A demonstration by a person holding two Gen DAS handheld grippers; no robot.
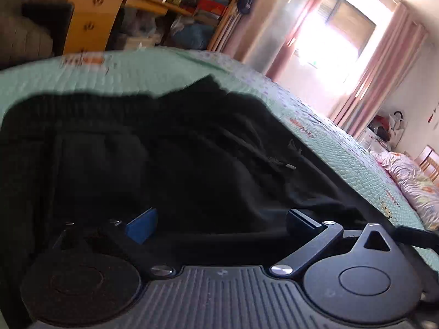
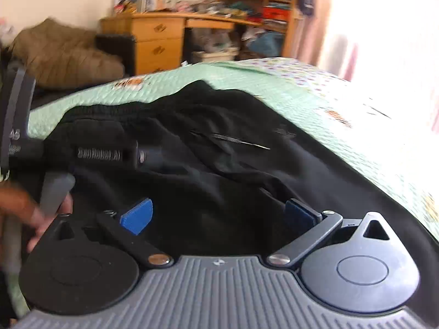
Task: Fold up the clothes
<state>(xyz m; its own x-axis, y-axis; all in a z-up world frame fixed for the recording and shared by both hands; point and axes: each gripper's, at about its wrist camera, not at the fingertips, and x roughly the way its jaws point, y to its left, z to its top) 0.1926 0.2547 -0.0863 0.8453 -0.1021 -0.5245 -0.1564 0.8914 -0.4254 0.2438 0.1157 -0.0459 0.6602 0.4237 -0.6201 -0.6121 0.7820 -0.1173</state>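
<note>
A black garment [image 1: 178, 142] with an elastic waistband and a drawstring [image 1: 282, 163] lies crumpled on a mint-green quilted bedspread [image 1: 153, 68]. My left gripper [image 1: 219, 223] is open low over the cloth, its blue pads [image 1: 141, 229] wide apart with only flat fabric between them. My right gripper [image 2: 216, 216] is open too, hovering over the same black garment [image 2: 233, 170], with nothing held between its blue pads [image 2: 137, 216]. In the right wrist view the left gripper's body [image 2: 104, 150] shows at the left above the waistband, held by a hand [image 2: 35, 213].
The bedspread's [image 2: 274, 82] far edge faces a wooden desk with drawers [image 2: 159, 44] and cluttered shelves [image 2: 263, 8]. A brown padded bundle [image 2: 63, 52] lies at the left. A pink floral quilt [image 1: 411, 175] sits on the bed at the right, by a bright window with pink curtains [image 1: 370, 82].
</note>
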